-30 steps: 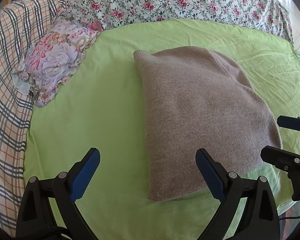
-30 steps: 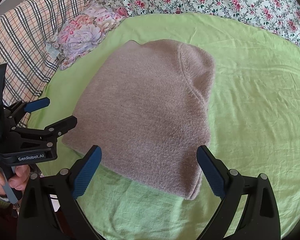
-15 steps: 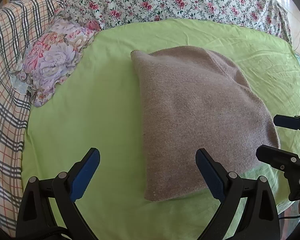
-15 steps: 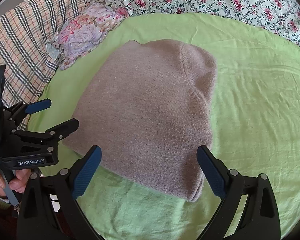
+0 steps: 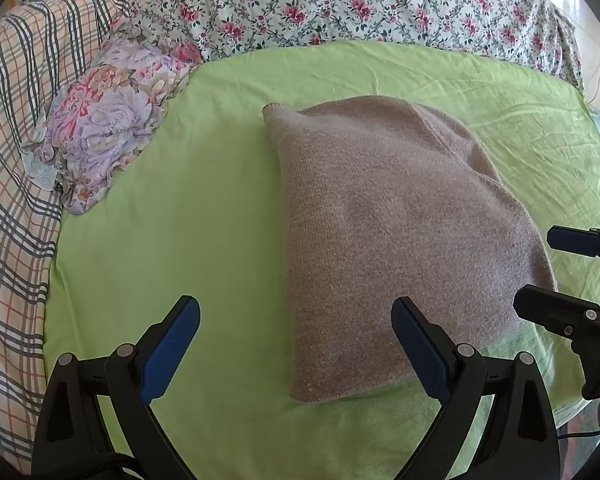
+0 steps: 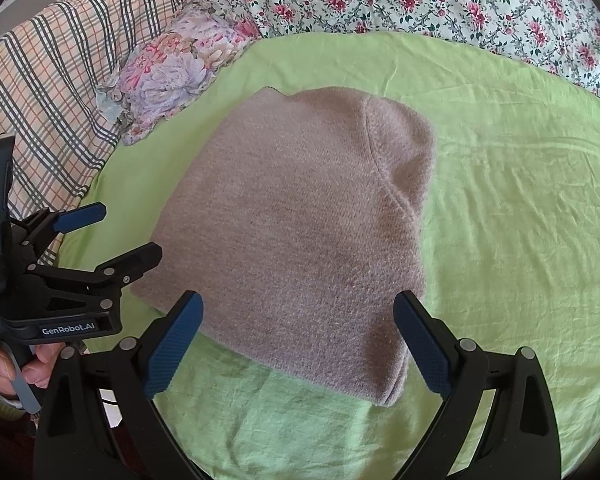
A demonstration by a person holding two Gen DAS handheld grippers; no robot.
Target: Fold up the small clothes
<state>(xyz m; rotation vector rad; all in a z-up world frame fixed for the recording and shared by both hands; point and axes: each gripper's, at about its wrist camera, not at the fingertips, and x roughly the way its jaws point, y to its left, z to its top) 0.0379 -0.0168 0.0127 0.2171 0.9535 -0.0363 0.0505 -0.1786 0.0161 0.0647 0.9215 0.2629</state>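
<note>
On the green bedsheet (image 5: 204, 208) lies a folded grey knit sweater (image 5: 384, 220); the left claw (image 5: 296, 344) and right claw (image 6: 298, 340) (both empty) gape wide above its near edge.

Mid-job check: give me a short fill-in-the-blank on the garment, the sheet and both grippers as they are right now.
1. The folded knit garment lies on a sheet coloured ____.
2. The jaws of the left gripper and the right gripper are both ____.
3. At the sheet's far left corner lies a small ____ pillow.
4. Neither gripper is ____ the garment.

Missing words: green; open; floral; holding
</note>
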